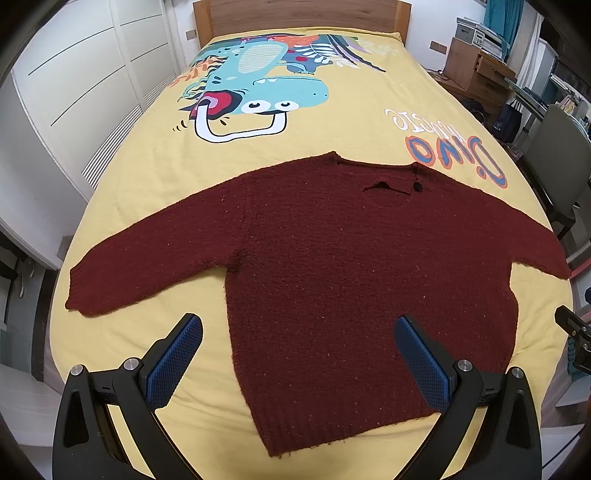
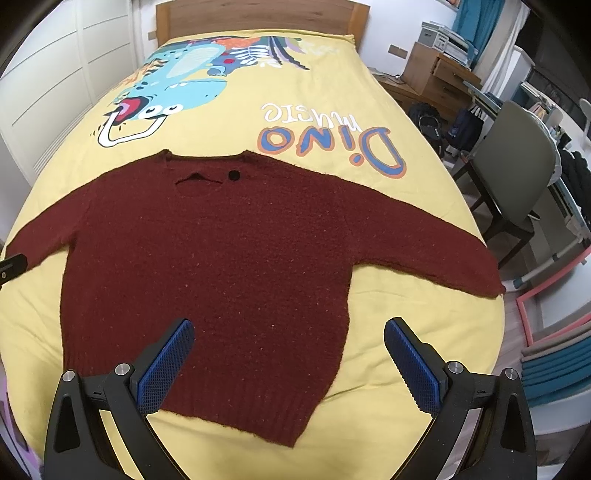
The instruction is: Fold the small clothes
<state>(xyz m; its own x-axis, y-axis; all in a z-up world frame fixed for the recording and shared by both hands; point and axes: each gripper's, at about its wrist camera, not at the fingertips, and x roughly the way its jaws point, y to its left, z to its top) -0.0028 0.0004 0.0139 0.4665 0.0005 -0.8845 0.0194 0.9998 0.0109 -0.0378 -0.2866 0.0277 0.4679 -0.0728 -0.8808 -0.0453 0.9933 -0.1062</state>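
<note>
A dark red knitted sweater (image 1: 332,266) (image 2: 207,251) lies flat on the yellow bed cover, both sleeves spread out sideways, neck toward the headboard, hem toward me. A black button (image 2: 233,175) sits by the neck slit. My left gripper (image 1: 299,332) hovers open above the hem's left part, blue pads wide apart, nothing between them. My right gripper (image 2: 288,336) is open too, over the hem's right part, holding nothing. A bit of the right gripper (image 1: 572,328) shows at the left wrist view's right edge.
The bed (image 1: 110,332) has a yellow cover with a dinosaur print (image 1: 258,81) and a wooden headboard (image 1: 295,14). White wardrobe doors (image 1: 74,92) stand left. To the right are a chair (image 2: 517,177), a wooden cabinet (image 2: 436,74) and bags (image 2: 443,125) on the floor.
</note>
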